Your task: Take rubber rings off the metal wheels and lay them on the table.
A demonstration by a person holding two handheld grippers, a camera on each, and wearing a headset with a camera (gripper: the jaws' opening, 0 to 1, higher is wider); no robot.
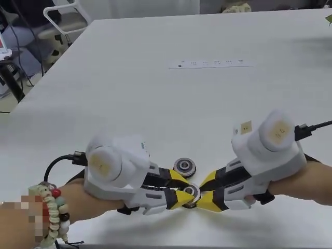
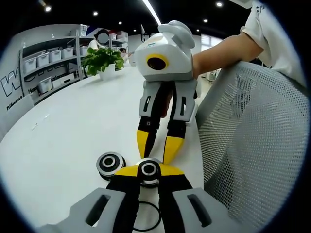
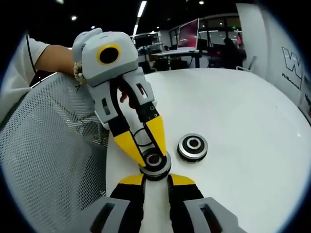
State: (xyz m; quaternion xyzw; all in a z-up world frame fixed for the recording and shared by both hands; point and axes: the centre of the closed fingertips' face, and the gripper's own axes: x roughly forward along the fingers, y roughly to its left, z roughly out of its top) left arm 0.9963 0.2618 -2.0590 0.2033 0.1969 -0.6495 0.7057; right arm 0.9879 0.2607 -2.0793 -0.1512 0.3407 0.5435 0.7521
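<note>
A metal wheel with its black rubber ring on is held just above the white table, near its front edge. My left gripper comes in from the left and is shut on the wheel. From the right, my right gripper meets it, and its yellow tips close on the wheel's other side. A second ringed wheel lies flat just behind them. A loose black rubber ring lies on the table under my left jaws.
A white power strip lies mid-table, farther back. A grey mesh chair back stands close behind the table's front edge. A potted plant is at the far end. A person's wrist wears bead bracelets.
</note>
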